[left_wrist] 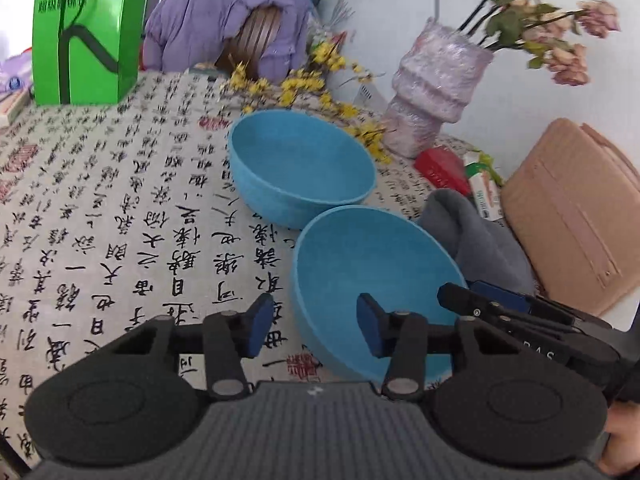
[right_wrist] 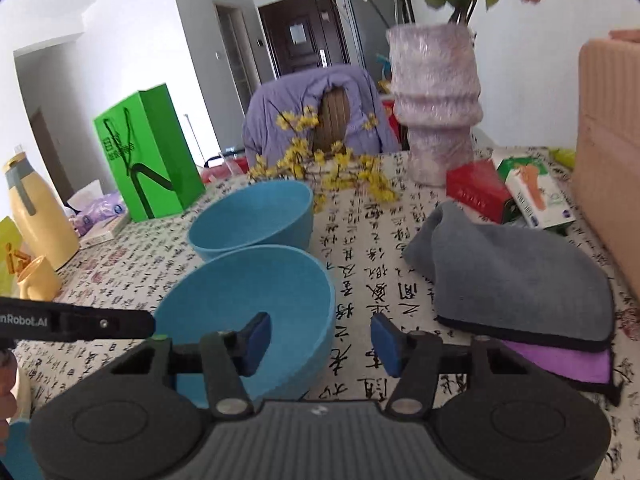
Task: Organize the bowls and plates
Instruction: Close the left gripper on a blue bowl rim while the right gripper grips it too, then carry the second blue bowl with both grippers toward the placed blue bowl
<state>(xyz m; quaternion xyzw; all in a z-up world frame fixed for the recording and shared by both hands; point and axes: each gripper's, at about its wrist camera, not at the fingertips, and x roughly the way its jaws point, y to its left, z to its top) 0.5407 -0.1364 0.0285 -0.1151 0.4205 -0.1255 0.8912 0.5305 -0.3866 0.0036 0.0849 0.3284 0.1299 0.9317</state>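
Observation:
Two blue bowls stand on the calligraphy-print tablecloth. The near bowl (left_wrist: 372, 280) (right_wrist: 248, 304) sits right in front of both grippers; the far bowl (left_wrist: 300, 164) (right_wrist: 252, 216) stands just behind it. My left gripper (left_wrist: 316, 328) is open, its jaws straddling the near bowl's left rim, one pad outside and one inside. My right gripper (right_wrist: 320, 338) is open, straddling the near bowl's right rim. Neither is closed on it. The right gripper shows at the right in the left wrist view (left_wrist: 520, 312).
A grey cloth (right_wrist: 508, 276) over a purple one lies right of the bowls. A wrapped vase (right_wrist: 434, 100) with flowers, yellow blossoms (right_wrist: 332, 168), red and green boxes (right_wrist: 476, 188), a green bag (right_wrist: 148, 152), a yellow jug (right_wrist: 36, 208) and a tan case (left_wrist: 576, 208) surround them.

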